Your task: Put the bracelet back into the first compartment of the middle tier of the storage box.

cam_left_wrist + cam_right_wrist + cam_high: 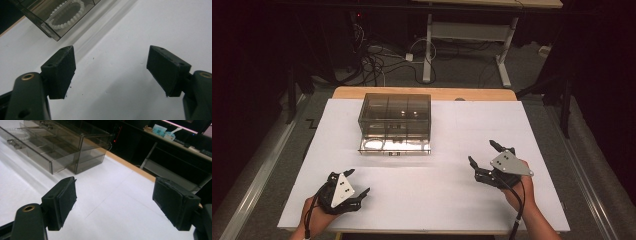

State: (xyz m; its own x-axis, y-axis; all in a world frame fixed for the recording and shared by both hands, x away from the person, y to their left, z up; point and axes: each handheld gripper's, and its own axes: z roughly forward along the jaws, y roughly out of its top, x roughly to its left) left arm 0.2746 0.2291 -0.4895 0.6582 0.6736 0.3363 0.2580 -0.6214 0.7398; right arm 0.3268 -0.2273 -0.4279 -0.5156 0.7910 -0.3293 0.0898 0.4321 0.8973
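A smoky clear plastic drawer box [395, 116] stands on the white table sheet [427, 190] toward the back left. Its bottom drawer [395, 145] is pulled out, and a white bead bracelet [67, 13] lies inside it. My left gripper [358, 181] rests open near the front left edge, nothing between its jaws, well short of the drawer. My right gripper [482, 153] stands open at the right, also empty, with the drawer box [62, 147] off to its left. In the left gripper view the drawer's corner [50, 30] lies just beyond the left jaw.
The wooden table edge [422, 92] shows behind the white sheet. Beyond it are a desk frame [462, 35] and a tangle of cables [372, 62] on the floor. A shelf with small items [172, 137] stands behind the table in the right gripper view.
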